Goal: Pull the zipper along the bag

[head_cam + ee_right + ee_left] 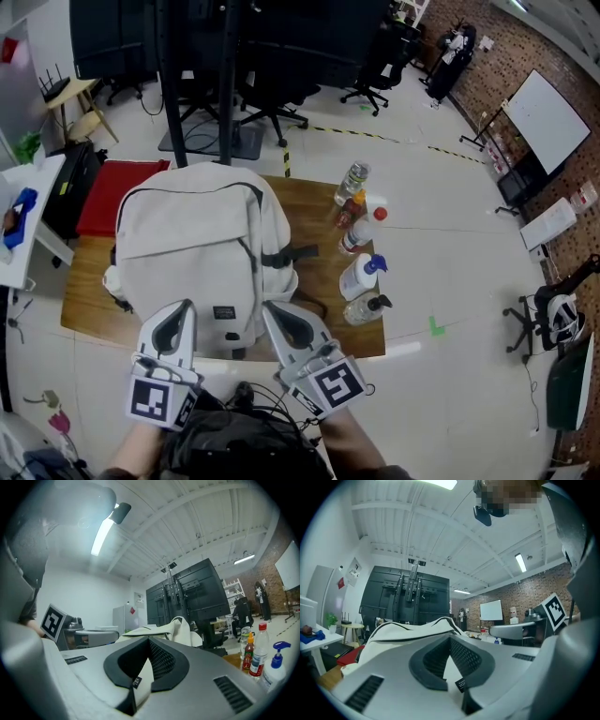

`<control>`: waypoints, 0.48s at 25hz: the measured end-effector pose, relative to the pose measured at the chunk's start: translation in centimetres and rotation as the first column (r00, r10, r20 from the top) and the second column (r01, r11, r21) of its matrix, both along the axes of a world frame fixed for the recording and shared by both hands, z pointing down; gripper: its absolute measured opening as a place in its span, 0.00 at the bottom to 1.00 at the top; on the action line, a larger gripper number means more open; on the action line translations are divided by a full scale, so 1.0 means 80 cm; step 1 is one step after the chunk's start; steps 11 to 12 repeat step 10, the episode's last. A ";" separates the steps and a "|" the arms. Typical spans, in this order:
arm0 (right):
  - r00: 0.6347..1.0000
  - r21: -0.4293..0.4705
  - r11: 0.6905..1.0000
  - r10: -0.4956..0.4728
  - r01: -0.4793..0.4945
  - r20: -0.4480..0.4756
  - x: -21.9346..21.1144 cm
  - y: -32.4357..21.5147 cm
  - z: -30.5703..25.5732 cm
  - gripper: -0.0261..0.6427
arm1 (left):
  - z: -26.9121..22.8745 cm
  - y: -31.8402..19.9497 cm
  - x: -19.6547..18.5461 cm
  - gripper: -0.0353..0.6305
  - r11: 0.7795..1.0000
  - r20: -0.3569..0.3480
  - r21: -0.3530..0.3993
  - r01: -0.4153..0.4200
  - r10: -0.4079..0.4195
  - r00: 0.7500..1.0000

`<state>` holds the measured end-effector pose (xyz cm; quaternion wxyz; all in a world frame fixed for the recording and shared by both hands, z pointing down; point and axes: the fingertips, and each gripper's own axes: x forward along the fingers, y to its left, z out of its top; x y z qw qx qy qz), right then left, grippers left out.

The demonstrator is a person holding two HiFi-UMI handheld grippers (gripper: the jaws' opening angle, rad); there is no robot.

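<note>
Backpack (202, 248) lies flat on the wooden table (89, 291), with bottles (361, 244) just beside it on the right. Its dark zipper line (187, 187) arcs across the far part. The 2 tools hover at the near edge. Both the left gripper (183, 307) and the right gripper (270, 309) have their jaws clenched together on nothing. To my eye this is the approach, with no grasp made yet. I cannot make out the pull tab. Next, 1 gripper should open and pinch that tab while the other steadies the fabric.
</note>
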<state>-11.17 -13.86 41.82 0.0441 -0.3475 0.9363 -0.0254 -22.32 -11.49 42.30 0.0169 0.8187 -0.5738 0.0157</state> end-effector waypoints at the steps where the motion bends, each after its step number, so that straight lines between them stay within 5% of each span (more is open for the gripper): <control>1: 1.000 0.011 1.000 -0.002 0.002 -0.004 0.000 0.000 -0.004 0.06 | 0.000 0.001 0.000 0.08 1.000 0.002 -0.001 0.000 0.000 1.000; 4: 1.000 0.029 1.000 -0.003 0.003 -0.015 -0.001 -0.002 -0.011 0.06 | 0.000 0.003 -0.002 0.08 1.000 0.002 -0.003 0.006 -0.006 1.000; 10: 0.982 -0.065 0.997 -0.016 0.029 0.190 0.008 -0.001 -0.039 0.06 | 0.003 0.004 -0.010 0.08 1.000 -0.004 -0.018 0.015 -0.015 1.000; 12: 0.982 -0.065 0.997 -0.016 0.029 0.190 0.008 -0.001 -0.039 0.06 | 0.003 0.004 -0.010 0.08 1.000 -0.004 -0.018 0.015 -0.015 1.000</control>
